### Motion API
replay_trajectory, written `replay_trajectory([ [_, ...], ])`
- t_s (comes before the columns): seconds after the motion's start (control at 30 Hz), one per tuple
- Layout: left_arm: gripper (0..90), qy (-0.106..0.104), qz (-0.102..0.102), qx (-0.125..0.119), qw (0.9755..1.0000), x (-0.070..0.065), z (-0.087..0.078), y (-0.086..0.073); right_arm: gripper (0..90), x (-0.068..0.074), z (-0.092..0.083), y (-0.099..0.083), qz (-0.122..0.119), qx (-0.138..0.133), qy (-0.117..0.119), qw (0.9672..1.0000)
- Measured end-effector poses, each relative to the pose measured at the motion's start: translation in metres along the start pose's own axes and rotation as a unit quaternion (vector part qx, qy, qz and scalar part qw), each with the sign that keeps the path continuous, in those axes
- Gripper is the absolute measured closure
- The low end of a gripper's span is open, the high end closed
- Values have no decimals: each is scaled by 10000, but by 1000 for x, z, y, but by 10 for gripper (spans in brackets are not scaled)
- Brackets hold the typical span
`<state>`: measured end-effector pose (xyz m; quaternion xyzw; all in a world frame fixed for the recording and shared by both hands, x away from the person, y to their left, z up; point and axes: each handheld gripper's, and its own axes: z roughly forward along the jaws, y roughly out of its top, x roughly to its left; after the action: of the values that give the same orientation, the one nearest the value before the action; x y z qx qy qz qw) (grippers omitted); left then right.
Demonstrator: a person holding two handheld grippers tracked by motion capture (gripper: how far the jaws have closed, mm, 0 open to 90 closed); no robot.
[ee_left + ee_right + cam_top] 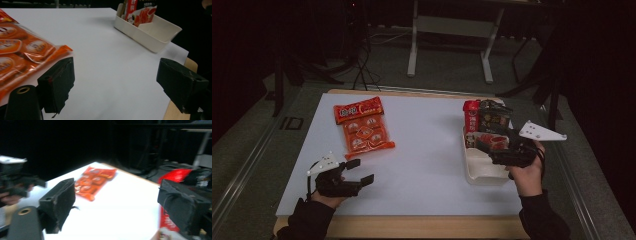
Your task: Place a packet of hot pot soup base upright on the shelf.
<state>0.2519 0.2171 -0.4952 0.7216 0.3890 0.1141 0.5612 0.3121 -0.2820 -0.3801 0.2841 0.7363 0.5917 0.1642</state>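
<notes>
White board (422,150) covers the table, both grippers over it. Left gripper (362,171) hovers near the front edge, jaws spread wide and empty; an orange snack pack (362,127) lies flat just ahead of it. Right gripper (486,146) sits above a cream tray (482,176), jaws parted, nothing between them (its own view is blurred). Red and dark packets (486,120) stand upright in the tray's far end, just beyond those jaws.

A white table (422,150) carries an orange snack bag (362,129) at the far left and a white tray (482,167) at the right, with red and dark packets (487,120) standing inside its far end.
</notes>
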Motion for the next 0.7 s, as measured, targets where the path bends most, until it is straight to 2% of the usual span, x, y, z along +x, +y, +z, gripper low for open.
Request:
replay_trajectory([
  [0.03,241,36,32,-21,10000,3,-1,2,140,2,1,-2,11,13,29,10000],
  [0.1,312,365,129,-2,9992,8,-3,7,140,7,3,-6,36,61,133,9999],
  [0.13,356,442,130,-14,9989,10,-3,9,139,9,4,-8,30,92,155,9998],
  [0.2,443,732,74,-26,9973,17,-4,14,139,13,5,-12,22,124,272,9996],
  [0.27,566,905,16,-30,9959,27,-5,18,140,18,6,-15,-1,183,318,9993],
  [0.3,634,913,-10,-11,9958,31,-4,19,140,20,6,-16,-32,202,351,9992],
  [0.4,759,1136,-13,52,9935,45,-2,23,140,24,7,-19,-35,235,426,9988],
  [0.43,766,1213,-13,114,9925,49,0,24,141,25,7,-19,-30,241,453,9987],
  [0.53,887,1356,-21,257,9904,64,7,28,143,30,6,-20,-42,248,553,9982],
  [0.63,898,1496,-153,390,9879,81,15,30,144,35,6,-20,-91,279,599,9978],
  [0.7,899,1512,-295,410,9872,87,20,30,145,38,6,-21,-181,324,592,9976],
])
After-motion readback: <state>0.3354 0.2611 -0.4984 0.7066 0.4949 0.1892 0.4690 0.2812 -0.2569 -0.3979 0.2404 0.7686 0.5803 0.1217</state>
